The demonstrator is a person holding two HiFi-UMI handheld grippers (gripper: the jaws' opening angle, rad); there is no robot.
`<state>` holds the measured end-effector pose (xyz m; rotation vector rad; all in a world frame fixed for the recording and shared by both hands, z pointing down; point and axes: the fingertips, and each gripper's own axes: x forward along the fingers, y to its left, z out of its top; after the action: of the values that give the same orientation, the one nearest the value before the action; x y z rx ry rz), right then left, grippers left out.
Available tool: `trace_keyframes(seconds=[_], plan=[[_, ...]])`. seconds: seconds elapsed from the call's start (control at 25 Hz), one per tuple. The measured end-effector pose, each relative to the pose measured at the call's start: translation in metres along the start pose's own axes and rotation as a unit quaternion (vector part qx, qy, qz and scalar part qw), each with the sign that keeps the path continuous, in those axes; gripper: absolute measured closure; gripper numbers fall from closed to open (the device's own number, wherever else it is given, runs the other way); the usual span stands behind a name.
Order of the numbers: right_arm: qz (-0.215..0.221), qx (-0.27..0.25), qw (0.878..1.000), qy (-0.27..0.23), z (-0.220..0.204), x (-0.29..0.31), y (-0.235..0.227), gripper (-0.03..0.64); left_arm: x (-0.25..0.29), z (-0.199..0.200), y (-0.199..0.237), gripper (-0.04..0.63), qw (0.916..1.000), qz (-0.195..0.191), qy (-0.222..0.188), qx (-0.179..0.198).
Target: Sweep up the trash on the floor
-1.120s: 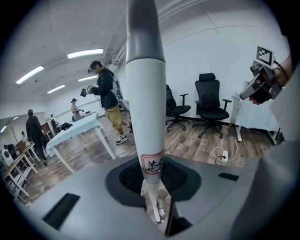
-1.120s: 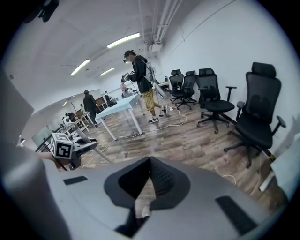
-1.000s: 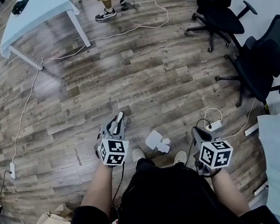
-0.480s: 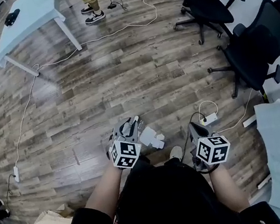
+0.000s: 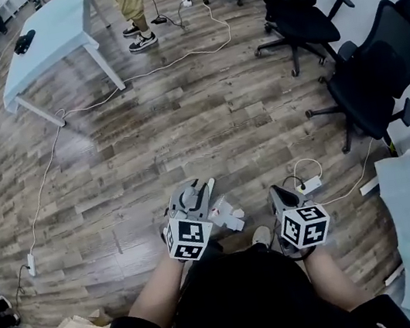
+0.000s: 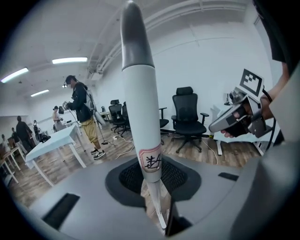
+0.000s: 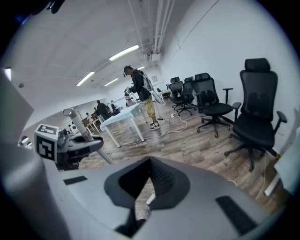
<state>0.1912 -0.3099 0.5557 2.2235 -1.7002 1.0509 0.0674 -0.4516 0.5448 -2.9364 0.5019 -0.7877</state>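
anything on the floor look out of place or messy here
Yes. Crumpled white paper lies on the wood floor between the left tool and the right tool; it looks like loose trash. A white power block with its looped cable also lies loose beside the right tool.

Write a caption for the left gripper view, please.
Left hand-held gripper clamps a white pole, office chair behind.

Bare floor (image 5: 182,124) lies open ahead; office chairs (image 5: 367,83) block the right side, a table (image 5: 49,37) the far left.
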Motion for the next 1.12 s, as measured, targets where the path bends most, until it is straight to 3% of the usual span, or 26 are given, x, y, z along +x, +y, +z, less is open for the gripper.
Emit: trace_keyframes(seconds=[0.16, 0.36, 0.56, 0.84, 1.12], plan=[[0.014, -0.053, 0.998, -0.044, 0.029, 0.003, 0.016, 0.601, -0.011, 0.036, 0.013, 0.520, 0.9991, 0.022, -0.029, -0.020], [0.023, -0.123, 0.986, -0.113, 0.085, -0.006, 0.040, 0.601, -0.024, 0.082, 0.022, 0.522, 0.9959, 0.036, -0.075, -0.035], [0.042, -0.137, 0.973, -0.180, 0.148, -0.023, 0.062, 0.601, -0.039, 0.127, 0.030, 0.522, 0.9903, 0.044, -0.124, -0.044], [0.078, -0.183, 0.959, -0.202, 0.186, -0.033, 0.095, 0.603, -0.064, 0.186, 0.034, 0.523, 0.9800, 0.046, -0.185, -0.058], [0.086, -0.185, 0.953, -0.224, 0.198, -0.046, 0.112, 0.603, -0.076, 0.218, 0.022, 0.523, 0.9737, 0.028, -0.216, -0.067]])
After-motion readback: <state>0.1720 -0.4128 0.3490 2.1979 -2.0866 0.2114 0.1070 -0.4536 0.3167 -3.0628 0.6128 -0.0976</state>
